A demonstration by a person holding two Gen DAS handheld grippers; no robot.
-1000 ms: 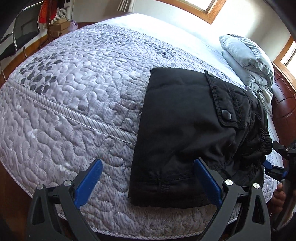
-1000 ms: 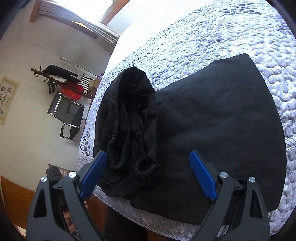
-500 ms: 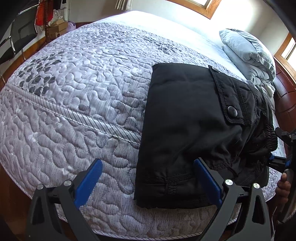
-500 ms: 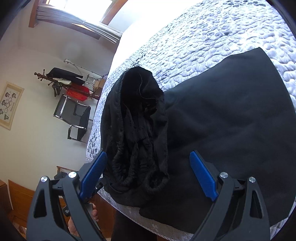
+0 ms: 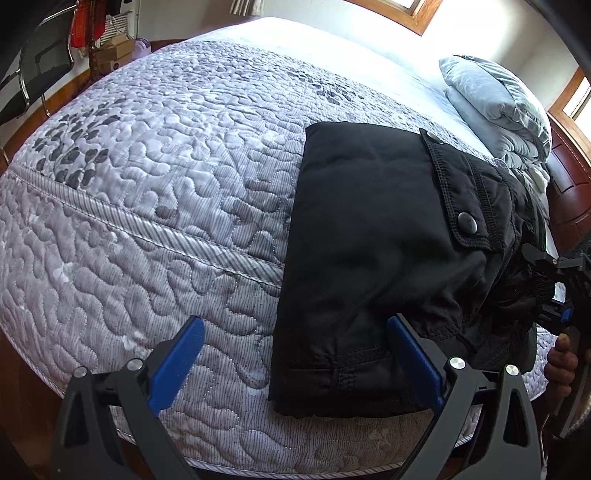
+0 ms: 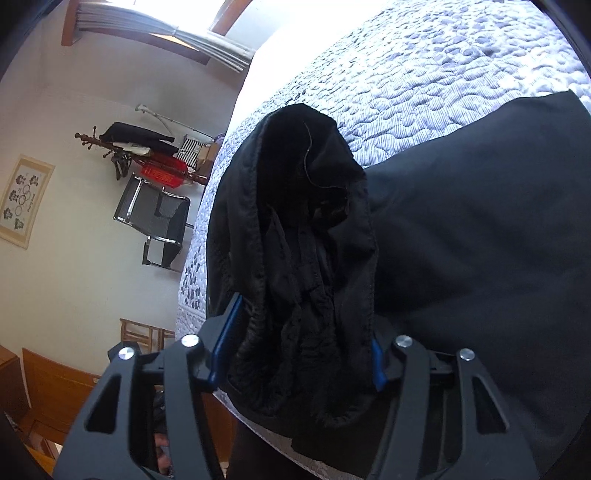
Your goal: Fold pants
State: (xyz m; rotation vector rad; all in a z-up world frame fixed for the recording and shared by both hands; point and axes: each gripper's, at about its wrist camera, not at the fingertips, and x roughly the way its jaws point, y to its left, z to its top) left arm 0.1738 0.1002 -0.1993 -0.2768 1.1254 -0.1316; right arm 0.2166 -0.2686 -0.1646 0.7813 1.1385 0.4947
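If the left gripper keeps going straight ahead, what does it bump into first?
Most likely the black pants. The open left gripper points at their near left edge on the quilt, with one finger already over the fabric. Depth is hard to judge, so it might brush the quilt first.

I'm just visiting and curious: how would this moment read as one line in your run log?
step: fold pants | left claw: open, at hem end | right claw: shut on waistband of black pants | pants: folded, on quilted bed

daylight from the windows (image 5: pixel 413 7) blows out the far bed (image 5: pixel 332 40); black pants (image 6: pixel 461 229) lose detail; fisheye edges bend and darken.
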